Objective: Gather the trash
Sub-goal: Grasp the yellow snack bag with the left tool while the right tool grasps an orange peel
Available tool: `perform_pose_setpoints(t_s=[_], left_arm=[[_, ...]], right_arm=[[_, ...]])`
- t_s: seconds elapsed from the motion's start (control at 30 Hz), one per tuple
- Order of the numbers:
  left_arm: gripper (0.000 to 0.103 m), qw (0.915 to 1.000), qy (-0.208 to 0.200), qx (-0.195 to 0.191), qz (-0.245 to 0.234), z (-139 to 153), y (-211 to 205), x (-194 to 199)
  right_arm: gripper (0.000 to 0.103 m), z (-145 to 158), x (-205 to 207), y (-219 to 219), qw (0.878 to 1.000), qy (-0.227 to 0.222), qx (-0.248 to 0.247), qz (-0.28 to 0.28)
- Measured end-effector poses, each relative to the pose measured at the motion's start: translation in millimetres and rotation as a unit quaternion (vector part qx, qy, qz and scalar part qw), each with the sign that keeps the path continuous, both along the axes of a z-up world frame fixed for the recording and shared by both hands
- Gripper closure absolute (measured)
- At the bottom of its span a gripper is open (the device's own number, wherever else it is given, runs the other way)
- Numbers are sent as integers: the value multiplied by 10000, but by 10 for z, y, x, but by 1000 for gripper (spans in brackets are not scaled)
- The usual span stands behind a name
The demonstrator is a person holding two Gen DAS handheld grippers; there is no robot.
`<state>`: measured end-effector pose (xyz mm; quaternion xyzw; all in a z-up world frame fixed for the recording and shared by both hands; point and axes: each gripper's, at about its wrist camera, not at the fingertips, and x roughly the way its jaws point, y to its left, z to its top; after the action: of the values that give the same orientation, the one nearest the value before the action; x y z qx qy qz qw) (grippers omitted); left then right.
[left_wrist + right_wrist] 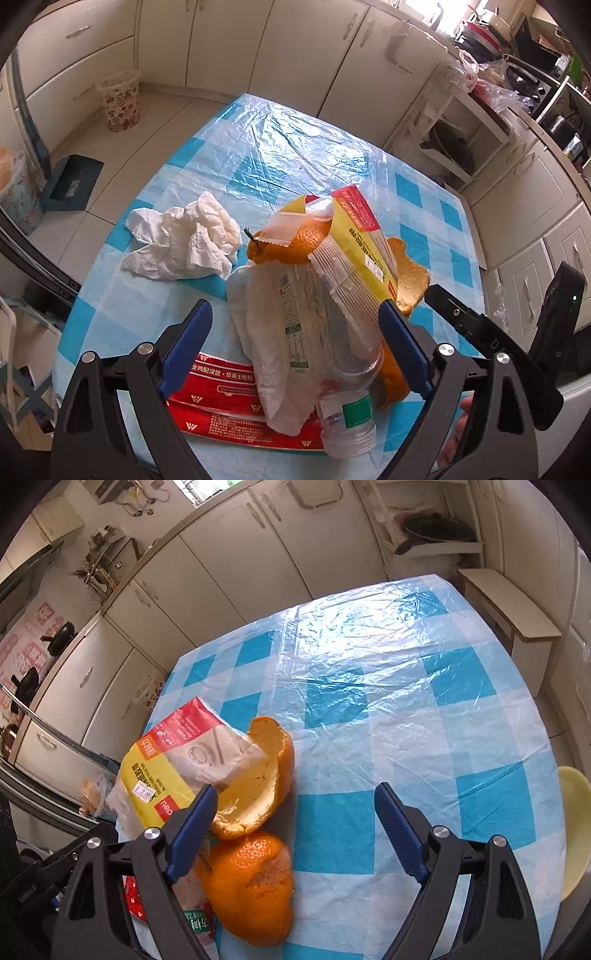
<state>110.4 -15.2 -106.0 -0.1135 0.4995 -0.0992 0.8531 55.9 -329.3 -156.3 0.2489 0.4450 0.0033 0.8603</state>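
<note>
Left tongs [295,347]: standing wide apart, gripping nothing, hanging over the trash pile.
Plastic bottle [332,350]: lying between the left tongs' blue fingers, its open neck pointing back toward the camera.
White wrapper [266,354]: lying against the bottle's left side, inside the spread of the left tongs.
Red card packaging [225,395]: sitting flat under the bottle and wrapper, by the left finger.
Orange peel [291,243]: resting just beyond the left tongs' tips, partly under the yellow bag.
Yellow and red bag [364,243]: leaning over the bottle's far end, ahead of the right finger.
Crumpled tissue [184,240]: lying farther out, ahead and left of the left tongs, apart from the pile.
Right tongs [295,794]: standing wide apart, holding nothing, the left finger's tip crossing in front of the peel's edge.
Desk [406,686]: stretching ahead of both tongs under a blue checked cover and clear plastic sheet.
Wastebasket [120,99]: standing on the floor far beyond the desk, to the left.
</note>
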Motion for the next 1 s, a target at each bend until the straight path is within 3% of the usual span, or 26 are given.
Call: perform_pose_setpoints(t_s=[0.17,0.3,0.37,0.47,0.53,1.0], left_arm=[[23,9989,186,-56,417,-132,36,188],[47,9982,299,-264,452,-204,53,312],[62,9991,183,-208,316,-151,-19,319],[92,9998,22,-116,141,-63,-104,287],[100,9998,-77,-172,86,-11,-107,264],[102,9915,-523,-1185,-156,292,157,66]], right_arm=[[28,-124,128,-34,9995,106,275,-62],[41,-159,203,-47,9993,114,343,-40],[54,-170,234,-48,9991,118,403,-4],[84,-207,281,-59,9976,171,662,91],[89,-189,290,-53,9978,148,633,120],[92,53,113,-181,9978,-372,552,33]])
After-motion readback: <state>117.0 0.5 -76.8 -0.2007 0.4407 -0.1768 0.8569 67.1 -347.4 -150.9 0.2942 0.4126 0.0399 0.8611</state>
